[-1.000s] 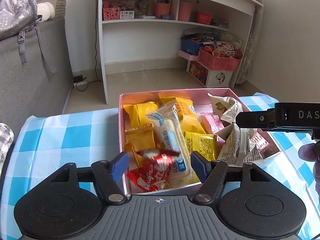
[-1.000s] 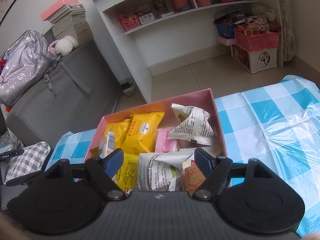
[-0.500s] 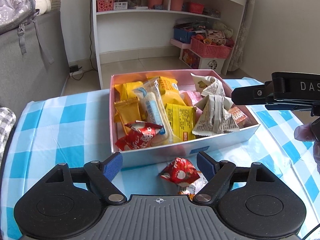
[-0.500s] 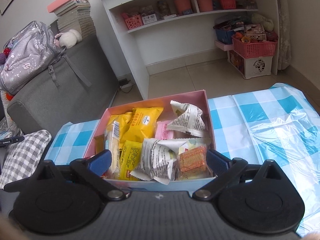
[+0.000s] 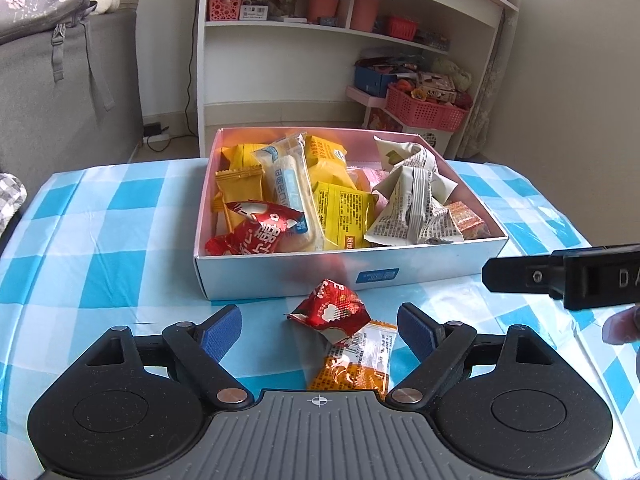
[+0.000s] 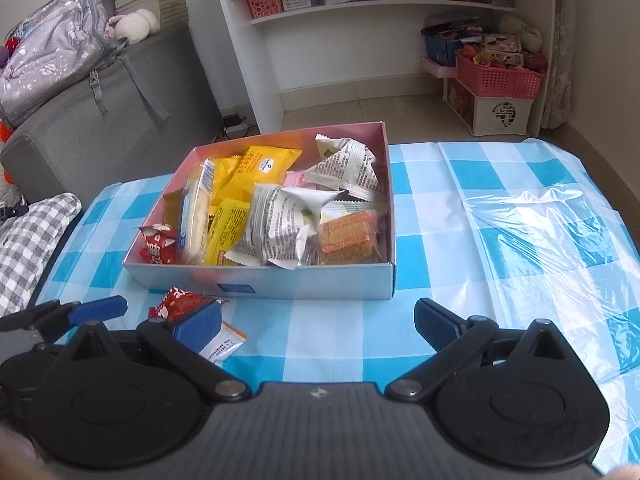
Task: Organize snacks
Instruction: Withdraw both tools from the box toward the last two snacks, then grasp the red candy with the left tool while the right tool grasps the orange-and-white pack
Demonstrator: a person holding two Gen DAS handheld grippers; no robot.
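Left wrist view: left tool (image 5: 318,326) hangs low over the bench (image 5: 100,240), jaws released and spreading wider, pads touching nothing. Between the blue pads, on the checked cloth, lies a red snack packet (image 5: 330,312), crumpled, resting partly on an orange-and-white packet (image 5: 354,364). Both sit just in front of the near wall of the snack box (image 5: 280,276), outside it.

Right tool (image 6: 318,322): jaws released and widening too, nothing between them but bare cloth. Its own left pad sits over the edge of the red packet and the orange-and-white packet in the right wrist view; contact cannot be told. Seen from the left wrist view, one black finger of the right tool juts in from the right, level with the box's near wall, a fingertip of the person's hand (image 5: 622,326) below it.

Snack box: white outside, pink inside, open top, standing on the bench ahead of both tools. Inside, at its left near corner, a second red packet (image 5: 250,232); next to that a long pale packet with a blue label (image 5: 288,192); yellow packets (image 5: 340,216) in the middle and at the back; white printed packets (image 5: 412,200) toward the right side; an orange wafer pack (image 5: 466,220) at the right near corner.

Beyond the box: white shelving (image 5: 348,40) against the wall, pink basket (image 5: 424,110) on the floor to the box's right, grey sofa (image 5: 68,92) to its left.
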